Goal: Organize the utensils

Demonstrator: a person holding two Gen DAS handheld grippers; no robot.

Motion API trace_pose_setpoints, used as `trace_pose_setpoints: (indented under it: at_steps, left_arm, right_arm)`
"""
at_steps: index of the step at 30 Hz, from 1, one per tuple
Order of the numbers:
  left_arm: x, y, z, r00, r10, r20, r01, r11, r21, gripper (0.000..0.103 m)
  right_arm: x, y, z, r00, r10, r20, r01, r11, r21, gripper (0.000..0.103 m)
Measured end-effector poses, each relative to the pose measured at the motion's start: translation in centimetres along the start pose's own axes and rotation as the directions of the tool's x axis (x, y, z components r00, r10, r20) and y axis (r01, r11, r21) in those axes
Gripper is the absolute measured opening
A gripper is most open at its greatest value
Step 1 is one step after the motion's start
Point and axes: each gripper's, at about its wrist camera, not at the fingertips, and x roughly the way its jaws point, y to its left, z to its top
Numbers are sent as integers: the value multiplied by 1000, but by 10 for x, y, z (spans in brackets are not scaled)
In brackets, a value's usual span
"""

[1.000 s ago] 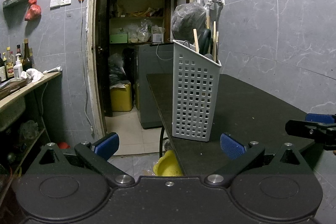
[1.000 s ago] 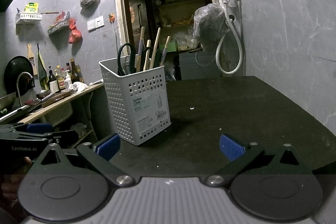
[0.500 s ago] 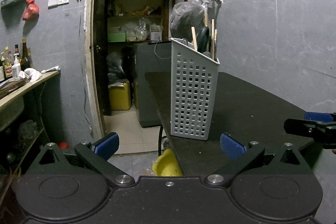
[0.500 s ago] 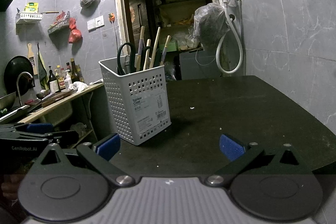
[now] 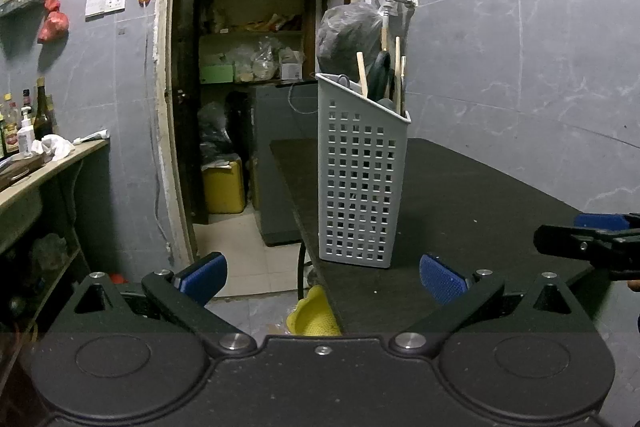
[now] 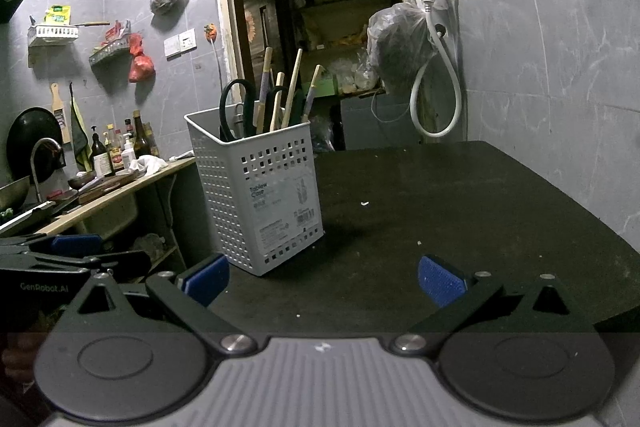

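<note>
A white perforated utensil basket (image 5: 362, 175) (image 6: 260, 203) stands upright near the left edge of the black table (image 5: 472, 211) (image 6: 440, 211). Black-handled scissors (image 6: 236, 107) and several wooden-handled utensils (image 6: 292, 87) stick out of its top. My left gripper (image 5: 322, 275) is open and holds nothing, a short way in front of the basket at the table's corner. My right gripper (image 6: 322, 277) is open and holds nothing too, over the near part of the table, to the right of the basket. Each gripper shows at the edge of the other's view.
A doorway (image 5: 256, 107) behind the table leads to a storeroom with shelves. A counter (image 6: 116, 195) with bottles and a sink tap lies to the left. A hose (image 6: 436, 99) and a bagged bundle hang on the tiled wall. A yellow object (image 5: 314, 315) sits on the floor under the table's corner.
The left gripper's view has drifted slightly left, so the basket sits a touch further left in its frame. The right gripper has hardly moved. Both stay open.
</note>
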Motion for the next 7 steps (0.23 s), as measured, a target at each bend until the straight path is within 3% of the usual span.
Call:
trace_pose_setpoints:
  at_steps: [7]
  left_arm:
    - [1,-2,2,1000,5,-2,-5,1000,5,102]
  right_arm:
    - [2,-1,-2,1000,-1,-4,1,1000,4,103]
